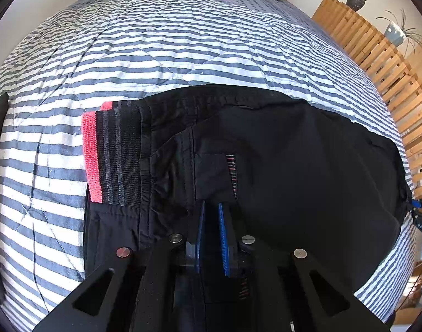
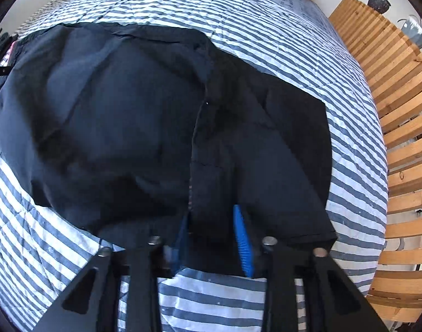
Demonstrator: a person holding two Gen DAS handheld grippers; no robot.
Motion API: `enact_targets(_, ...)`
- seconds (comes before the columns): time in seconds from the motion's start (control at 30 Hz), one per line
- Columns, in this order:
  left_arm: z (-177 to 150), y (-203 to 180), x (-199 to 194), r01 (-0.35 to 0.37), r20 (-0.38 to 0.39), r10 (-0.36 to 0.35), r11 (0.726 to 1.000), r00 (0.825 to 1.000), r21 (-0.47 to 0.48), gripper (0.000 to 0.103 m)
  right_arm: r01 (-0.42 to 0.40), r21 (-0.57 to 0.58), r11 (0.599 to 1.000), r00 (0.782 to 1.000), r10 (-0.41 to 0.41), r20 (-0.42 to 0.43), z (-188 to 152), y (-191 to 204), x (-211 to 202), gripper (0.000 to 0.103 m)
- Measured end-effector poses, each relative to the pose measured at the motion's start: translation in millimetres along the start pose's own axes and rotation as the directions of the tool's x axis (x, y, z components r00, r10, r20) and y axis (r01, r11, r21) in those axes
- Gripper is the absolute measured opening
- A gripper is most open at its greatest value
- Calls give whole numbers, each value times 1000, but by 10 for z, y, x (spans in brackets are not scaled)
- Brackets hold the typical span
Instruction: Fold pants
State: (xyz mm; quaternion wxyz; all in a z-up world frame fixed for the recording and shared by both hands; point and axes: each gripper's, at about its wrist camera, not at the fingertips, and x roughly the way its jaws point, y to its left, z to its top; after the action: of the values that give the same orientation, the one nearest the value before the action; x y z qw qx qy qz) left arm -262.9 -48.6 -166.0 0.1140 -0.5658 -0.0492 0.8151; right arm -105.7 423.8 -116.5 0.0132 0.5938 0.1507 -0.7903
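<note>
Both tongs, left (image 1: 211, 215) and right (image 2: 213, 221), pinch my black pants (image 1: 293, 152), folded partway on the bed (image 1: 155, 49), more folds ahead

The left gripper (image 1: 211, 210) has black angled arms with triangular cut-outs, round silver screw heads beside its ribbed blue pads (image 1: 223, 240). The right gripper (image 2: 213, 215) shows the same black frame, silver screws and bright blue ribbed pads (image 2: 243, 246).

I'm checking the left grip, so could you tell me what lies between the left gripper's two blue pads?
Black fabric of the pants fills the narrow gap in the left gripper, seen in the left wrist view.
</note>
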Motion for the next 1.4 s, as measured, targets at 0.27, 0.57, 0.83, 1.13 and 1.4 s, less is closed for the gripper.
enact_targets(0.27,-6,2,0,-2,4,2,1000,1000,-5,10,275,147,950,958,-284,47,530,-916,4,25)
enact_targets(0.57,-2,86,-77,25,2,-25,999,1000,-22,10,169,308,936,976,-203,82,440,-1208,-261,39)
enact_targets(0.83,-68,-180,-438,-11,62,8,999,998,50,12,-217,129,968,963,190,191,-51,118,-695,39)
enact_targets(1.13,20,-211,-703,-24,78,18,997,997,75,49,-223,-12,975,954,220,202,296,958,-643,40)
enact_targets(1.4,430,660,-459,-56,62,63,993,996,-103,50,-85,-100,991,966,106,235,1287,932,-351,44)
